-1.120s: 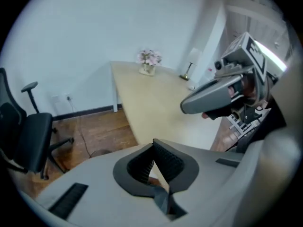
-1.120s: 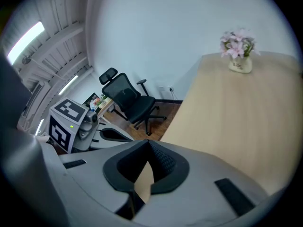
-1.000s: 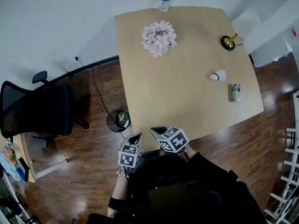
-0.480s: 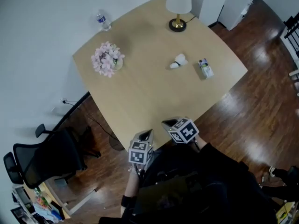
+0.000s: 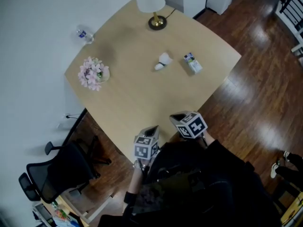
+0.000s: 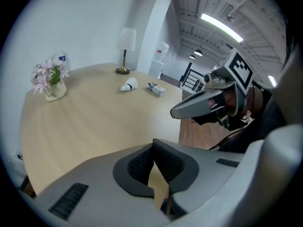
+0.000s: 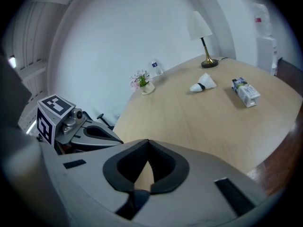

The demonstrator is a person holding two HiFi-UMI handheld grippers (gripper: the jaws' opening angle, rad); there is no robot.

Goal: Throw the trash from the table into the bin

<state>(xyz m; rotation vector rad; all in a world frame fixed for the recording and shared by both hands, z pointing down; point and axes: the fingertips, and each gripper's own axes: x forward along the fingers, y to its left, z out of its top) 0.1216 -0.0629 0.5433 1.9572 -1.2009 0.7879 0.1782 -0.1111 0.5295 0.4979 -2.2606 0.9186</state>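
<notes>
Tan wooden table (image 5: 137, 103) has all the trash on it: crumpled white paper wad (image 5: 163, 60) and small white-green carton (image 5: 192, 63) lie side by side, well away from me. My left gripper (image 5: 152, 128) and right gripper (image 5: 176, 118) both have jaws closed, empty. No bin in sight, so nothing's done yet.

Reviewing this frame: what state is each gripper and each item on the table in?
left gripper: shut, empty
right gripper: shut, empty
paper wad: crumpled, lying on the table, not held
small carton: lying on its side, not held
lamp: upright
water bottle: upright
flower pot: upright
</notes>
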